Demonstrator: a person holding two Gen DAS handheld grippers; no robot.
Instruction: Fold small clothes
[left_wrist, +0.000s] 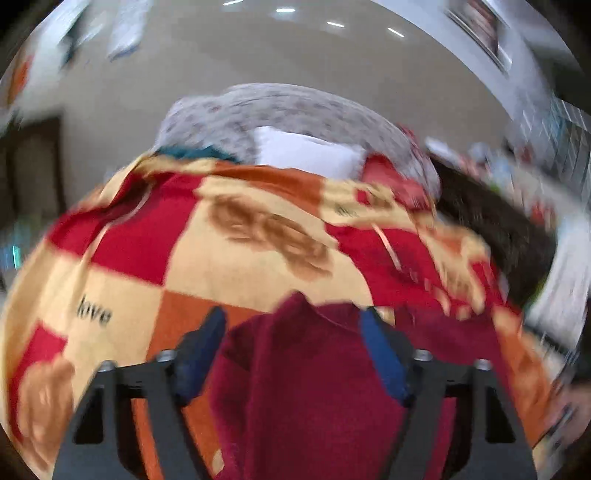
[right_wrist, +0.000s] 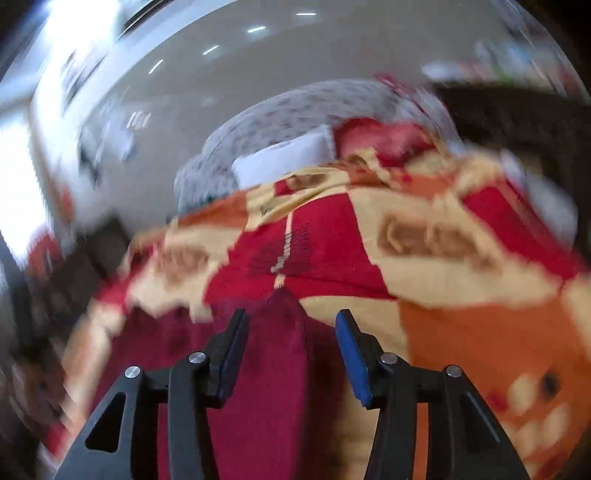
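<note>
Garment (left_wrist: 306, 387), dark red, lies on checked blanket (left_wrist: 229, 266) | left claw (left_wrist: 293, 354) apart, cloth between pads, no pinch | right claw (right_wrist: 291, 354) apart over a raised fold | both views blurred

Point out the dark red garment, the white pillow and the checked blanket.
dark red garment (left_wrist: 306, 387): left wrist view, on its middle, between the open fingers.
white pillow (left_wrist: 306, 151): left wrist view, on its front face.
checked blanket (right_wrist: 480, 332): right wrist view, on a bare orange square.
</note>
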